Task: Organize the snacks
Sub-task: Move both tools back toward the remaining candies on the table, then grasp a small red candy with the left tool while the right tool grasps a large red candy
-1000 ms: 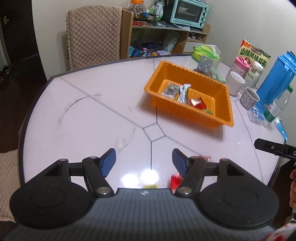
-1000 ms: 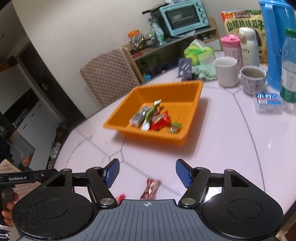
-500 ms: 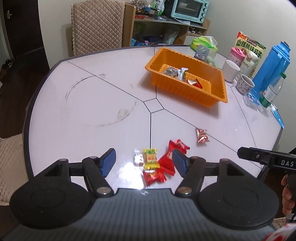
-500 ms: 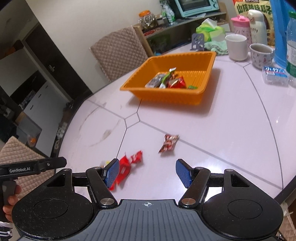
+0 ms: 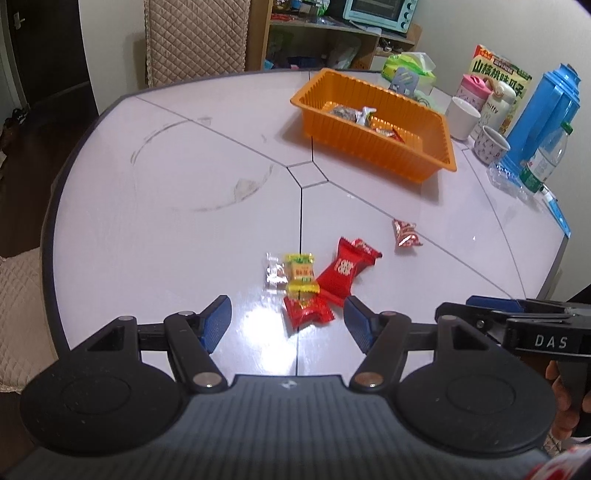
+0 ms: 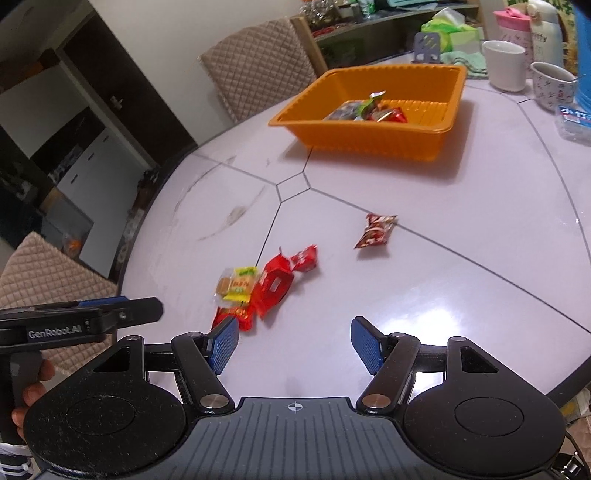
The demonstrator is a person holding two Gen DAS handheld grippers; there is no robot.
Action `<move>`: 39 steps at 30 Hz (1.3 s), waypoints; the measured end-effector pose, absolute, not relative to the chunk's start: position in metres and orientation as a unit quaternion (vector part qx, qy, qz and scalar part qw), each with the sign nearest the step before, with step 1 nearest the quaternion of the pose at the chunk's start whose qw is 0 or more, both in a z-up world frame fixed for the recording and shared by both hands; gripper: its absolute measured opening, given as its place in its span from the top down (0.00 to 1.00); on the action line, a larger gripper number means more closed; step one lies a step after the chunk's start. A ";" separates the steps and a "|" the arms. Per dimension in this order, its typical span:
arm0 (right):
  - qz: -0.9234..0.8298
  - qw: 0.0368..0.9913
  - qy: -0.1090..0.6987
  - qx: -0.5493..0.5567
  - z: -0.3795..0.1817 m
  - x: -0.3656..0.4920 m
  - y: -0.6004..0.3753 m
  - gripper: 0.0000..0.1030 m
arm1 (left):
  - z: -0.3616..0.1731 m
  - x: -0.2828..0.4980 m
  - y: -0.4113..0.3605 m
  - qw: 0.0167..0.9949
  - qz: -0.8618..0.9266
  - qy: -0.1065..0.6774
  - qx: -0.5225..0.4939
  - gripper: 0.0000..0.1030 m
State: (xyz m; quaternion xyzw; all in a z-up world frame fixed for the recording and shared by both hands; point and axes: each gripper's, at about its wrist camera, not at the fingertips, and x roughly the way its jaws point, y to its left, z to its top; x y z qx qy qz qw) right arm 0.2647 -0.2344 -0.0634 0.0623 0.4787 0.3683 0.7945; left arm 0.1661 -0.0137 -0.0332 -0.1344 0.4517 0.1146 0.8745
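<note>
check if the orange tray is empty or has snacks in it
Not empty. The orange tray holds a few wrapped snacks at one end; the rest of its floor is bare.

A home dining room: a pale, rounded stone-look counter (image 5: 184, 192) stands among beige quilted-cover chairs (image 5: 195, 37), with a wooden shelf unit (image 5: 317, 44) carrying a mint-green toaster oven (image 5: 380, 13) behind it. Household drinkware lines the far edge (a white ceramic mug (image 5: 461, 118), a tall blue plastic thermos jug (image 5: 543, 114)), beside a green tissue pack (image 5: 408, 64).
</note>
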 end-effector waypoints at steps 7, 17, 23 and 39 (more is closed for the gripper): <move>0.372 0.788 0.488 0.051 -0.072 0.265 -0.224 0.35 | -0.053 0.169 -0.015 0.867 0.111 0.464 -0.141 0.38; 0.364 0.787 0.496 0.047 -0.081 0.272 -0.221 0.35 | -0.074 0.180 -0.013 0.862 0.103 0.473 -0.152 0.38; 0.359 0.786 0.501 0.048 -0.085 0.278 -0.221 0.35 | -0.083 0.192 -0.013 0.861 0.099 0.475 -0.152 0.39; 0.354 0.784 0.507 0.051 -0.088 0.288 -0.223 0.35 | -0.108 0.214 -0.018 0.854 0.083 0.494 -0.142 0.66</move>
